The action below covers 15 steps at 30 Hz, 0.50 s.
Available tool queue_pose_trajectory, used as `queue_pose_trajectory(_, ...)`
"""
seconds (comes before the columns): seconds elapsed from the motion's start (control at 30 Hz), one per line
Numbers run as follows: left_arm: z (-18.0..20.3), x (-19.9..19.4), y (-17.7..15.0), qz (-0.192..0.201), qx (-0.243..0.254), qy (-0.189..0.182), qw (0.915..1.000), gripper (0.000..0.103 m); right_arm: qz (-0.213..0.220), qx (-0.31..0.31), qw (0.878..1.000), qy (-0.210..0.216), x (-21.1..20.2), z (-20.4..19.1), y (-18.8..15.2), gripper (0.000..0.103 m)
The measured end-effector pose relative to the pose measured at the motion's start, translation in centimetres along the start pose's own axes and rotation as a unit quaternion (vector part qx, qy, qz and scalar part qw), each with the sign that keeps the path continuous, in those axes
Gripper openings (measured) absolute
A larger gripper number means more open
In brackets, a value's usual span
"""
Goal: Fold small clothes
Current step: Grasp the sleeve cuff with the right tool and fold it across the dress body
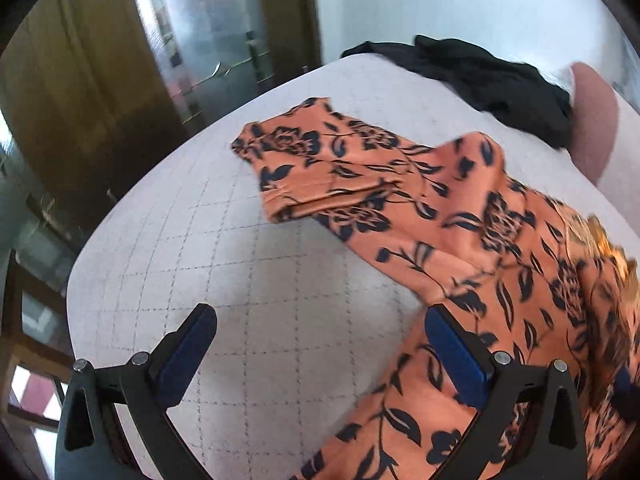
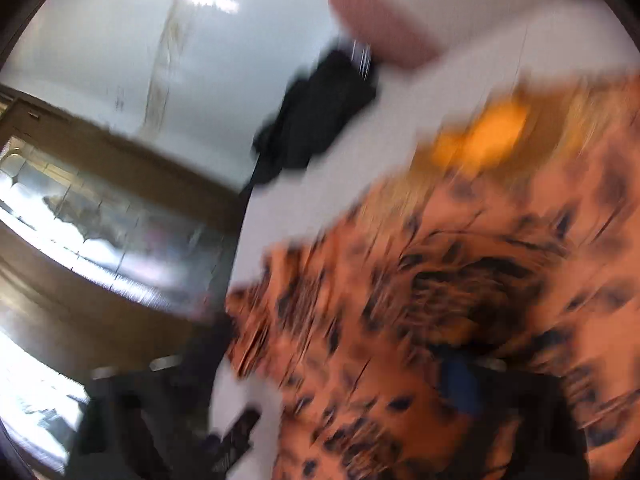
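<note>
Orange floral garment [image 1: 460,216] spread across the quilted bed [image 1: 248,280]
Left gripper [image 1: 320,344] gapes wide, holding nothing; right gripper [image 2: 344,392] looks spread too, blurry, over the fabric.

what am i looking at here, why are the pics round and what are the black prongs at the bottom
A person holds a handheld claw in each hand, each with a wide-angle camera looking along its fingers, hence the round pictures. The prongs are the left claw, open and holding nothing. It looks down on a quilted pale surface with an orange floral garment spread out and a black garment farther back. The other picture, from the right claw, is badly blurred; its jaws stand wide, and the same orange cloth fills its view.
</note>
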<state>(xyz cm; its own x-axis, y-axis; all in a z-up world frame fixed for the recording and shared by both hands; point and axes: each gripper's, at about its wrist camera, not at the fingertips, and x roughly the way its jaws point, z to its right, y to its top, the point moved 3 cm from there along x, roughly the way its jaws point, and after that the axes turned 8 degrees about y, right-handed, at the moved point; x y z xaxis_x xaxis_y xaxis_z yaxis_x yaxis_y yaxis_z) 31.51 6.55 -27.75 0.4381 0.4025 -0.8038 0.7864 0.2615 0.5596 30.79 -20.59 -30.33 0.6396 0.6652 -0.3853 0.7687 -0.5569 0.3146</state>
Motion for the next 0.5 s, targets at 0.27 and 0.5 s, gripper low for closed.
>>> queue_pose_trajectory(0.27, 0.7, -0.5, -0.6, -0.011, -0.003, -0.009, 0.9999, 0.103, -0.011, -0.001, 0.999, 0.038, -4.9, 1.6, 0.0, 0.098)
queue_pose_trajectory(0.5, -2.3, 0.9, 0.1, -0.026, -0.036, 0.004, 0.9990, 0.103, 0.037, 0.160, 0.986, 0.004, -3.4, 7.4, 2.3, 0.098)
